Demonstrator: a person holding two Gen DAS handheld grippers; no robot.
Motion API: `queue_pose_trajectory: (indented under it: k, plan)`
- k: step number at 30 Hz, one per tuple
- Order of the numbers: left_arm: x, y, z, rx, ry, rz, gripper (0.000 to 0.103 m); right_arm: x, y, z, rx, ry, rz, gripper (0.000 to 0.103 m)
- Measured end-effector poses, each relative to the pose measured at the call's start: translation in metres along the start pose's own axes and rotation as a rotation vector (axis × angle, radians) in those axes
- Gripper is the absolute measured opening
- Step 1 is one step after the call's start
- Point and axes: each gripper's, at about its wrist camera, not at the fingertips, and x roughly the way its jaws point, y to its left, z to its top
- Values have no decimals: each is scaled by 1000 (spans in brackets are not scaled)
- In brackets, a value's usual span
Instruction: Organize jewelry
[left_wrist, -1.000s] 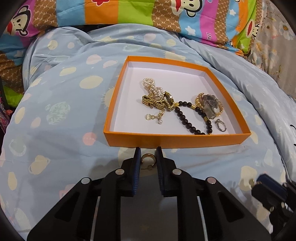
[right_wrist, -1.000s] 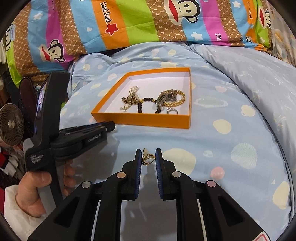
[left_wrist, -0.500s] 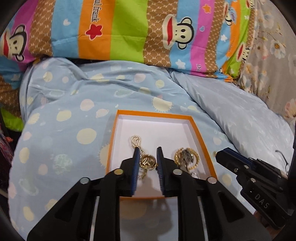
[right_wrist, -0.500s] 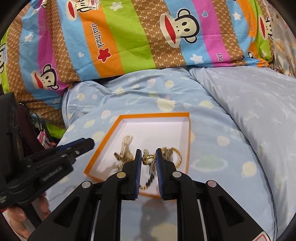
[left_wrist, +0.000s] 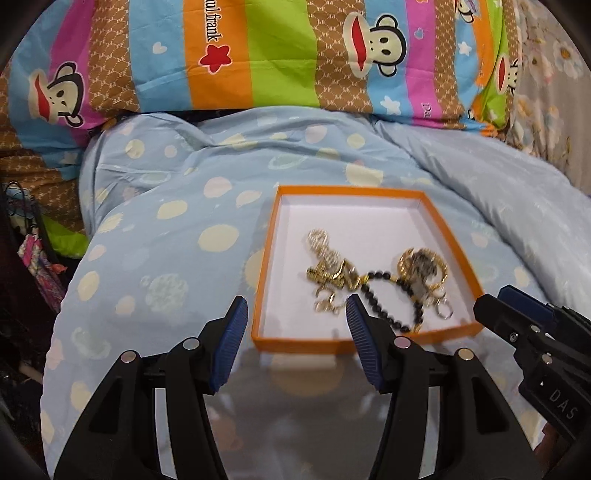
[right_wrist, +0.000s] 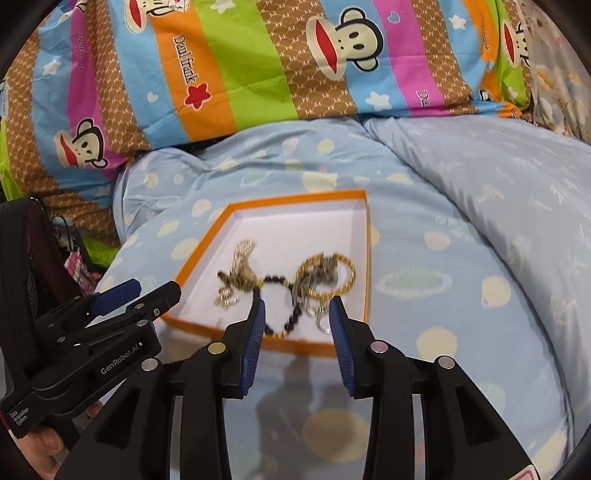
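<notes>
An orange box (left_wrist: 332, 345) with a white floor rests on the blue spotted quilt. In it lie a gold chain pile (left_wrist: 328, 269), a black bead bracelet (left_wrist: 382, 314) and a gold bangle (left_wrist: 423, 266). My left gripper (left_wrist: 295, 306) hovers over the near rim, its jaws opening with nothing pressed between them. A blurred small gold ring (left_wrist: 327, 301) lies loose in the box by its right fingertip. My right gripper (right_wrist: 297, 306) also hovers over the box (right_wrist: 295, 197), jaws opening. Behind the gap are the bead bracelet (right_wrist: 275, 280) and a blurred small ring (right_wrist: 319, 314), neither gripped.
A striped monkey-print pillow (left_wrist: 280, 55) lies behind the quilt. The right gripper (left_wrist: 517, 317) shows at the right edge of the left wrist view, the left gripper (right_wrist: 136, 291) and a hand (right_wrist: 44, 446) at the left of the right wrist view. Clutter lies off the bed's left edge (left_wrist: 33, 254).
Both grippers carried small gold rings from the quilt to above the box, then opened. The rings have left the pads and now lie blurred inside the box.
</notes>
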Motion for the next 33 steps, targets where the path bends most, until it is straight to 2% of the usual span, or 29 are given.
queue_pose_trajectory:
  k: [6,11,20,33]
  plan:
    - [0,-1,-25,-17,38,33,54,-1,0,-23,0,28,-40,46]
    - [-7,-3,-36,-30,40,61,54,-9,5,-33,-19,14,-70,54]
    - [-15,-6,-45,-51,42,69,54,-19,8,-39,-36,-1,-94,59]
    - [-9,-9,-60,-73,43,106,54,-11,15,-57,-84,-2,-151,67]
